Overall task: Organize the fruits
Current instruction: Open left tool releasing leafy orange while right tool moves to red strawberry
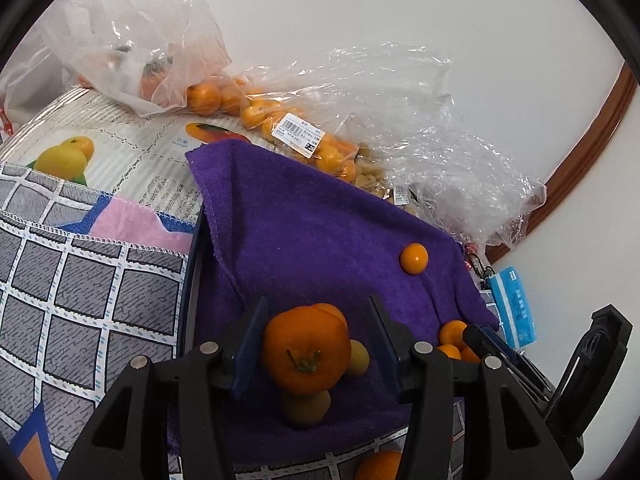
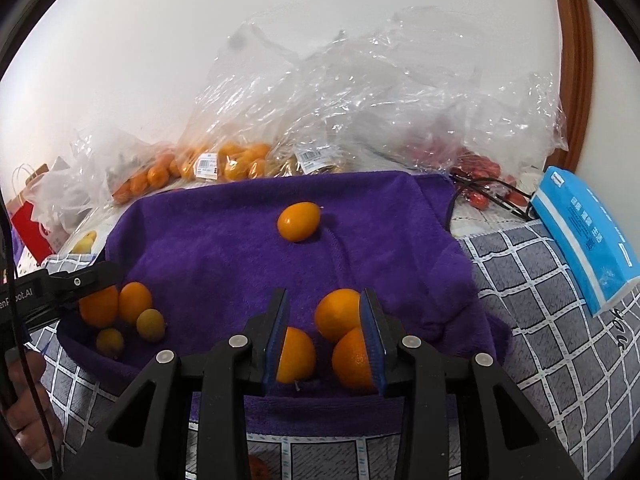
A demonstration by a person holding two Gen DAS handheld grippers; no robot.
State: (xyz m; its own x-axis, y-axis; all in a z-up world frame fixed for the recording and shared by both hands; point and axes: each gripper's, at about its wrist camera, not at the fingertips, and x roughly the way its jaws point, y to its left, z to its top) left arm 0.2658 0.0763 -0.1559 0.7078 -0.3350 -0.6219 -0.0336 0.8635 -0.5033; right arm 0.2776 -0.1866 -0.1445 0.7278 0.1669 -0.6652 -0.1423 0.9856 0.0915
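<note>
A purple towel (image 1: 320, 232) (image 2: 224, 256) carries loose fruit. My left gripper (image 1: 316, 336) is open around a stemmed mandarin (image 1: 306, 350): the left pad is against it and the right pad stands clear. Two small yellowish fruits (image 1: 306, 406) lie under and beside the mandarin. In the right wrist view this group (image 2: 98, 306) sits at the towel's left corner. My right gripper (image 2: 326, 336) is open over three orange fruits (image 2: 338, 314) at the towel's near edge, and both pads cover parts of two of them. A lone kumquat (image 2: 299, 221) (image 1: 414, 258) lies farther back.
Clear plastic bags of small oranges (image 1: 256, 112) (image 2: 228, 160) and red fruit (image 2: 476, 168) crowd the back by the white wall. A blue tissue pack (image 2: 584, 236) leans at the right. A grey checked cloth (image 2: 540, 320) lies under the towel. A hand (image 2: 24, 400) shows at lower left.
</note>
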